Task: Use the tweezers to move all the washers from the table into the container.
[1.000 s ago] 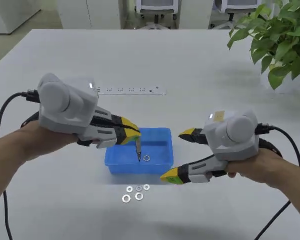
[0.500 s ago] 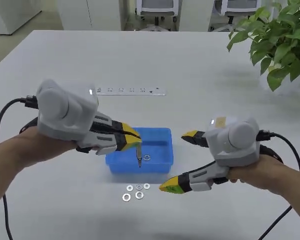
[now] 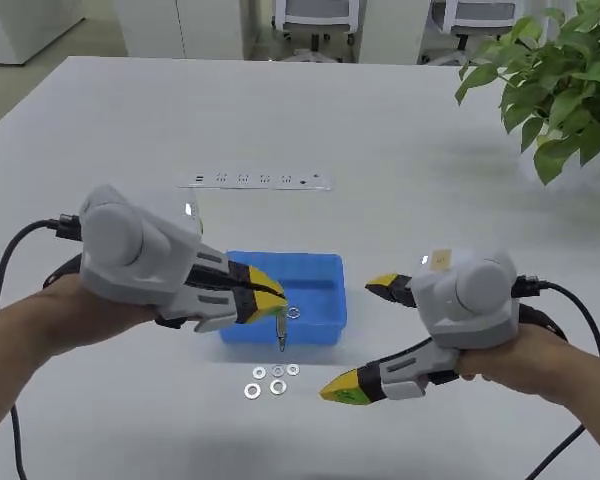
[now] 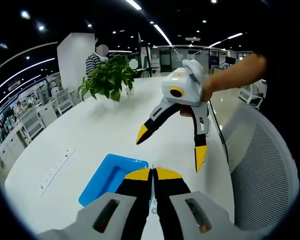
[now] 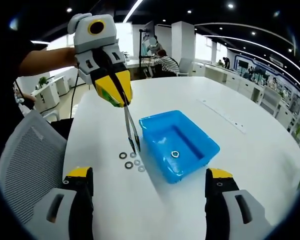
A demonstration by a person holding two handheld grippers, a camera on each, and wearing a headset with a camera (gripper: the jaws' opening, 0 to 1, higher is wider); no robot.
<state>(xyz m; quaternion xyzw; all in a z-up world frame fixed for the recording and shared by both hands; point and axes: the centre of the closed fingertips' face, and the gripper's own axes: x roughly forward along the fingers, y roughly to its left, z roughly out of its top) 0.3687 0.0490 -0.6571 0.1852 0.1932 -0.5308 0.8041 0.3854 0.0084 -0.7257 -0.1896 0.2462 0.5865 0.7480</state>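
Now the left tool (image 3: 270,295) has its two yellow tips pressed together on the tweezers (image 3: 281,330), and the tweezers point down. Their thin tips hang right by the front wall of the blue container (image 3: 320,265). In the right gripper view, the tips sit just above a small bunch of washers (image 5: 131,160); I cannot tell if they touch one. These washers lie on the white worktop (image 3: 410,150), close to the front edge of the container. One more washer (image 3: 294,314) lies flat inside the container.

The right tool (image 3: 358,338) is off to the right of the container. Its tips are far apart and hold nothing. Bare worktop lies between the two tools. Farther back, a power strip (image 3: 255,180) lies well apart from the container. A plant (image 3: 550,80) stands at the far right corner.
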